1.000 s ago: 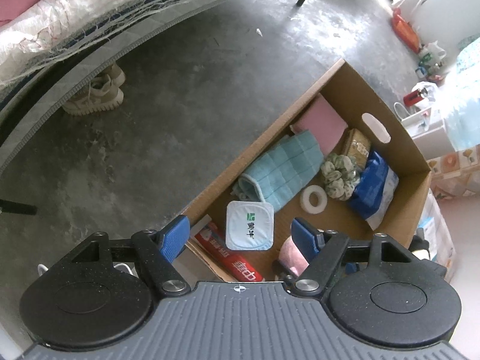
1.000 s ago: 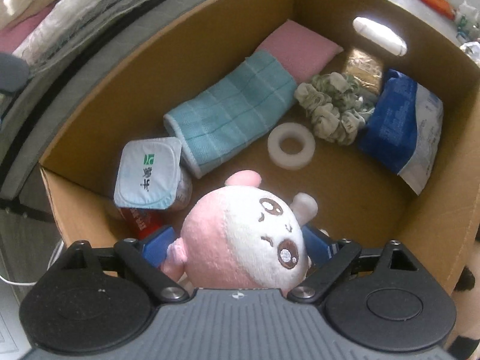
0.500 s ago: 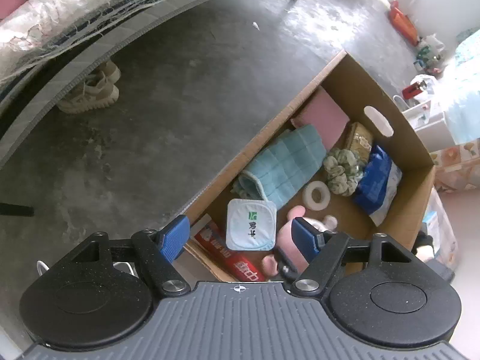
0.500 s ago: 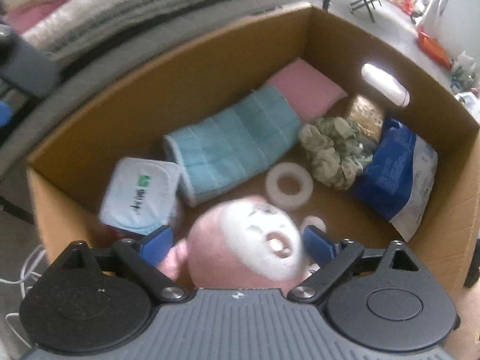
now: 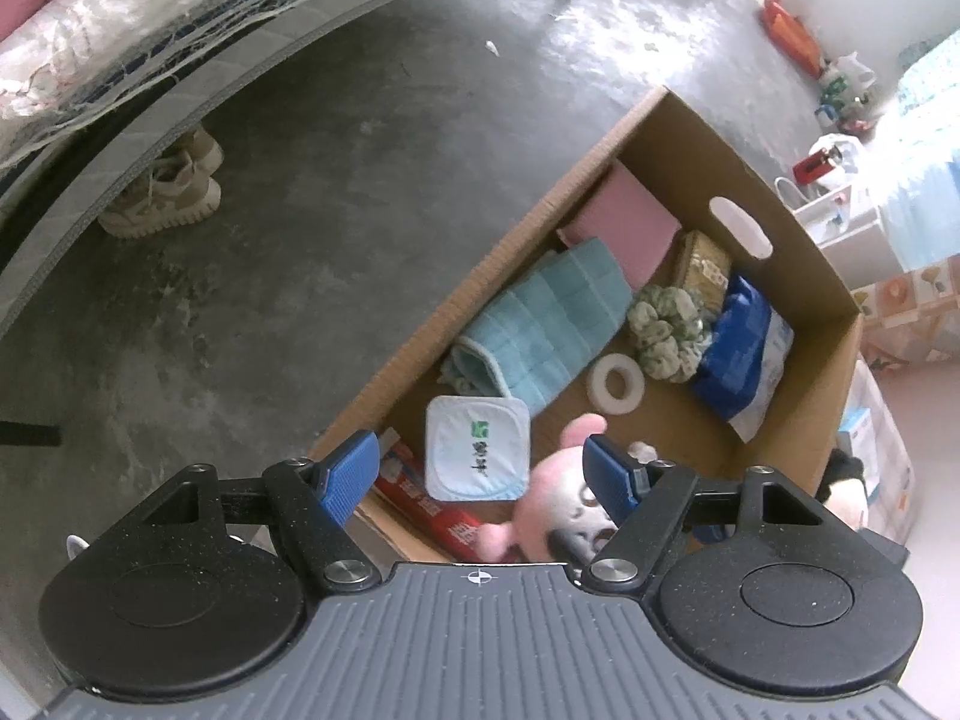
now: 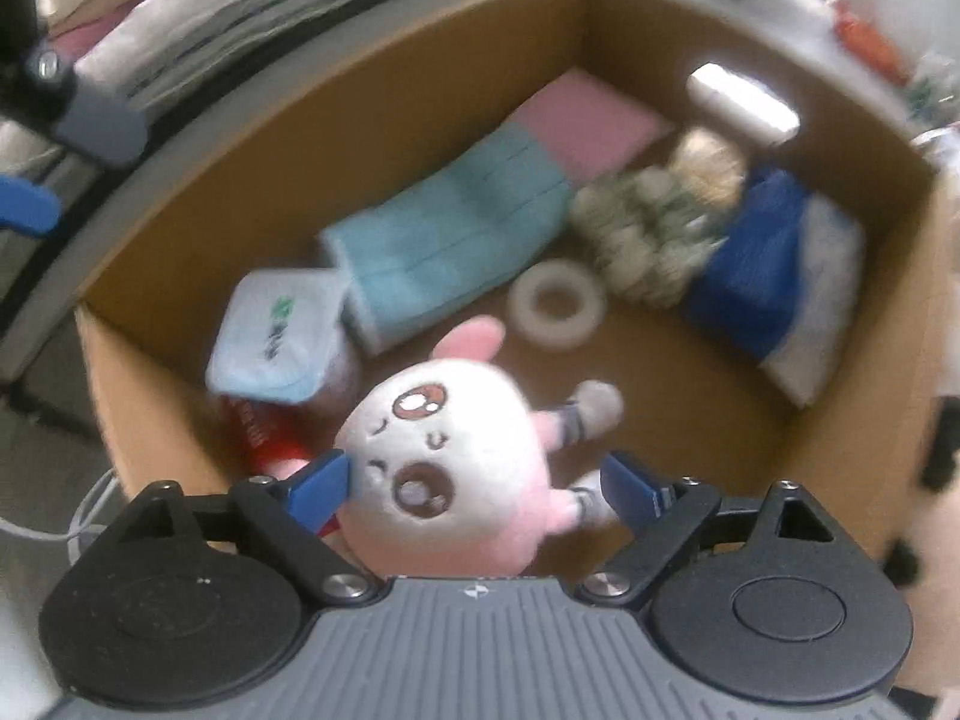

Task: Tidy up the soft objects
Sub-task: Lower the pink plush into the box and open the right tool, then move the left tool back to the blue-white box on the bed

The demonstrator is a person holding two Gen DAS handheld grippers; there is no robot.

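A pink and white plush toy (image 6: 456,468) lies face up at the near end of the cardboard box (image 6: 420,120). My right gripper (image 6: 474,483) hangs over it with its jaws closing. The plush sits between them, and the right pad stands clear of it. In the left wrist view the plush (image 5: 540,510) shows beside a white lidded cup (image 5: 477,447). My left gripper (image 5: 480,468) is open above the box's near corner and holds nothing. A teal cloth (image 6: 450,240), a pink pad (image 6: 588,120) and a green scrunchie (image 6: 648,240) also lie in the box.
The box also holds a white ring (image 6: 555,312), a blue and white pack (image 6: 774,276) and a red carton (image 5: 432,510). It stands on grey concrete floor (image 5: 360,180). Pale shoes (image 5: 168,192) sit under a bed edge (image 5: 150,42) at the left; clutter stands at the far right.
The plush filled the right gripper's jaws a second ago; now it lies lower in the box, turned face up. In the left wrist view it has come into sight beside the cup.
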